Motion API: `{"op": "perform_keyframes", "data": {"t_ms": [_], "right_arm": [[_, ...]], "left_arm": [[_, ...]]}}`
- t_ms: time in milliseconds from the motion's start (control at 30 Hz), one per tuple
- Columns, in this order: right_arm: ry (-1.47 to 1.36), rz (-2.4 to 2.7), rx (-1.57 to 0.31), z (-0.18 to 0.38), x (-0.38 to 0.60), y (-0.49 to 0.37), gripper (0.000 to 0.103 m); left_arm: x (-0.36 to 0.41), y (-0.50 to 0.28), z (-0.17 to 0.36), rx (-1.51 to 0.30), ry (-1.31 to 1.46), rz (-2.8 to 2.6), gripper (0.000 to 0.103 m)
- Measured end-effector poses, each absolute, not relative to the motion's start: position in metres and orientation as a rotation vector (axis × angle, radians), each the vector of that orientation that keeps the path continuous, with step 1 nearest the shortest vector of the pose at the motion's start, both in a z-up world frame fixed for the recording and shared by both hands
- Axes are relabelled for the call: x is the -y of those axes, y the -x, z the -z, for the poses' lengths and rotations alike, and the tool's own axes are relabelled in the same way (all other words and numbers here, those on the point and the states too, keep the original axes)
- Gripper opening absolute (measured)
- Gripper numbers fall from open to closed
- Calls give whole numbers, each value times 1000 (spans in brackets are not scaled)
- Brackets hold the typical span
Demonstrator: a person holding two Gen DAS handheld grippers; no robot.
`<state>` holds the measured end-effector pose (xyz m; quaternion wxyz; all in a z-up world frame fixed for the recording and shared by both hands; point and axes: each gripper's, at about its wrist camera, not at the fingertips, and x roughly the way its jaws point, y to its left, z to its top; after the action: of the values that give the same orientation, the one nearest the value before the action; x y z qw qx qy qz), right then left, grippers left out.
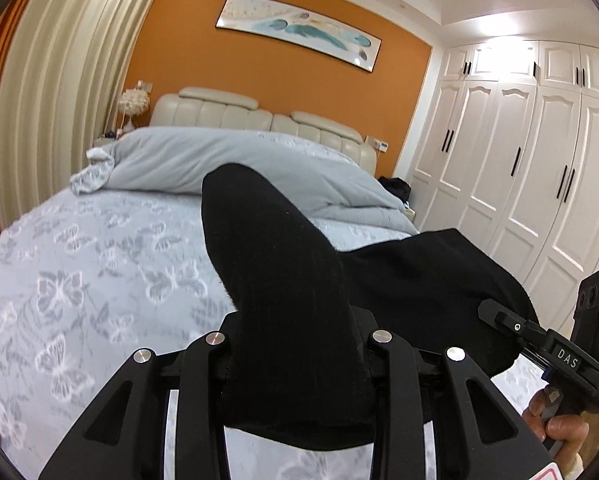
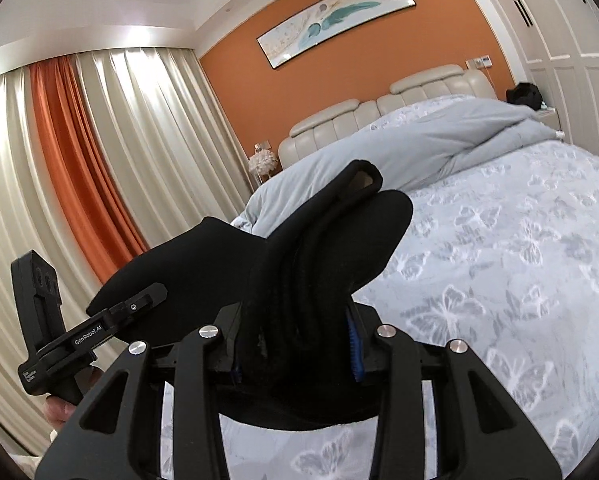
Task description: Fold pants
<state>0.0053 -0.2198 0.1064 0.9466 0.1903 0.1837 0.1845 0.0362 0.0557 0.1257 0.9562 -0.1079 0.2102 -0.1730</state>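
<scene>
Your left gripper is clamped on a bunched fold of the black fabric pants, the jaws standing narrow with the cloth packed between them. The fold rises ahead of the gripper in a rounded hump, and the rest of the pants runs off to its right, across to your right gripper, which pinches the far end of the same cloth. Fingers of your right hand curl round that gripper's handle at the lower right edge of the left wrist view.

In the right wrist view, your right gripper likewise holds a thick bundle of the pants, jaws narrow around it, a blue pad showing at the right jaw. A hemmed band of the cloth sticks up just ahead of the jaws. To the left of this gripper the pants stretch over to your left gripper, whose tips bite the cloth; your left hand shows below it, gripping the handle.

The pants hang between the two grippers, held up off the bed. Below and ahead of both grippers lies the pale grey bedspread with a white butterfly pattern. Further ahead sits a rumpled light grey duvet, and beyond it the cream padded headboard against the orange wall.
</scene>
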Motion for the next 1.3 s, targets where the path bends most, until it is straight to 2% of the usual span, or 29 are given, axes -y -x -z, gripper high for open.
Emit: {"op": "perform_keyframes", "data": {"t_ms": [333, 733, 967, 1200, 1267, 1300], "right_arm": [[-396, -373, -303, -145, 218, -59, 36], [-393, -352, -311, -141, 232, -141, 36], [-428, -364, -378, -95, 251, -207, 36], [-477, -366, -482, -13, 267, -261, 38], [-490, -341, -562, 25, 273, -278, 44], [-486, -318, -609, 42, 275, -283, 47]], "left_arm": [[-47, -81, -162, -328, 180, 323, 30], [-27, -165, -165, -322, 130, 304, 30], [-27, -228, -124, -375, 183, 287, 31], [-22, -281, -40, -456, 182, 285, 32], [-23, -294, -10, -499, 171, 276, 34], [-24, -301, 7, -537, 170, 266, 38]]}}
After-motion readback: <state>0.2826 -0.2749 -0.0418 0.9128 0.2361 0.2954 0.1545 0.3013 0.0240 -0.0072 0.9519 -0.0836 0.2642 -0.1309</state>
